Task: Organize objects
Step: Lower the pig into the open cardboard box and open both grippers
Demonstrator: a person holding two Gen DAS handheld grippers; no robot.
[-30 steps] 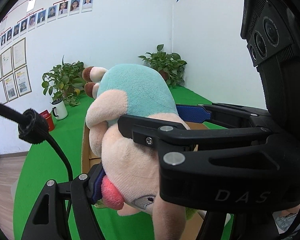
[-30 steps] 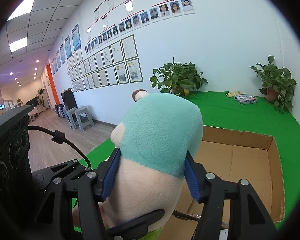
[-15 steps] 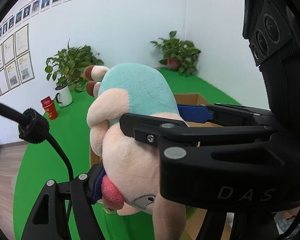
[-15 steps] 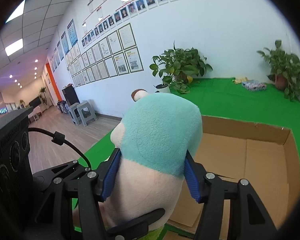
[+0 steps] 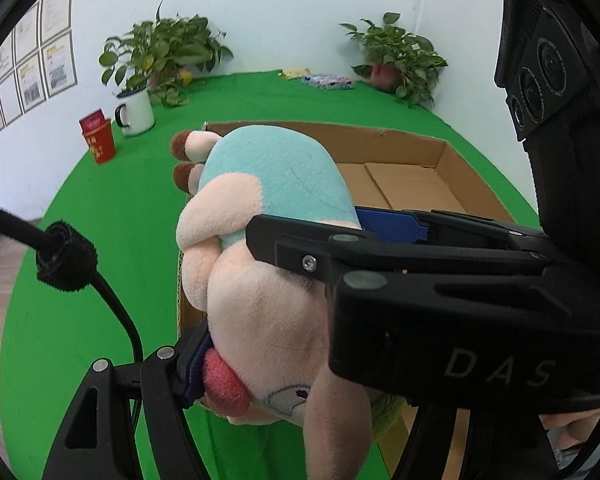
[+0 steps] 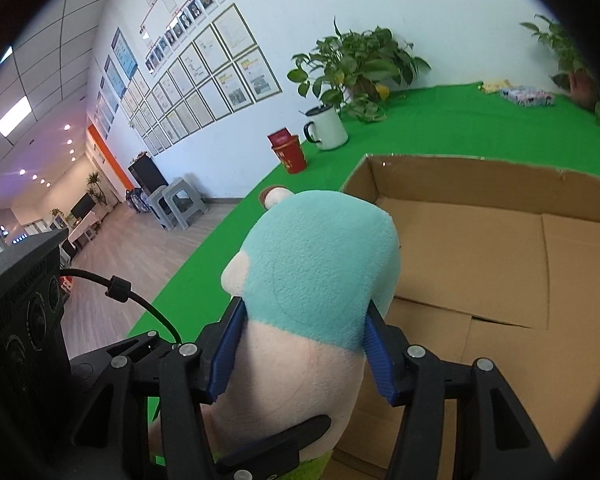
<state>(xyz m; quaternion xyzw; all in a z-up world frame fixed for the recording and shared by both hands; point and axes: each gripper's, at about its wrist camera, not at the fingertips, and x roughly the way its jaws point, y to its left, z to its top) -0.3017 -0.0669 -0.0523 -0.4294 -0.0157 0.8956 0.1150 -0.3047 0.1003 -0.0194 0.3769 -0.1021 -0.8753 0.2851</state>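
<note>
Clearly soft and light, by the look: plush toy (image 5: 268, 240) in teal and peach pile, dimpling wherever blue pads press it. From the left wrist: left gripper (image 5: 284, 312) closed on the toy near its head end, one pad beside the red tongue, the opposite finger hidden behind the right gripper's black frame crossing in front. Best held across the thick body, as here; limbs would likely flop and slide. Toy held above the green table cover (image 5: 92, 280), at the near edge of the cardboard box (image 5: 412, 148).

From the right wrist: right gripper (image 6: 304, 348) clamped on the toy's (image 6: 320, 272) middle, both pads sunk into the pile where teal meets peach. Box (image 6: 460, 176) open-topped, only bare flaps showing inside; near corner hidden. White enamel mug (image 6: 328, 128) and red cup (image 6: 290, 154) standing well apart.
</note>
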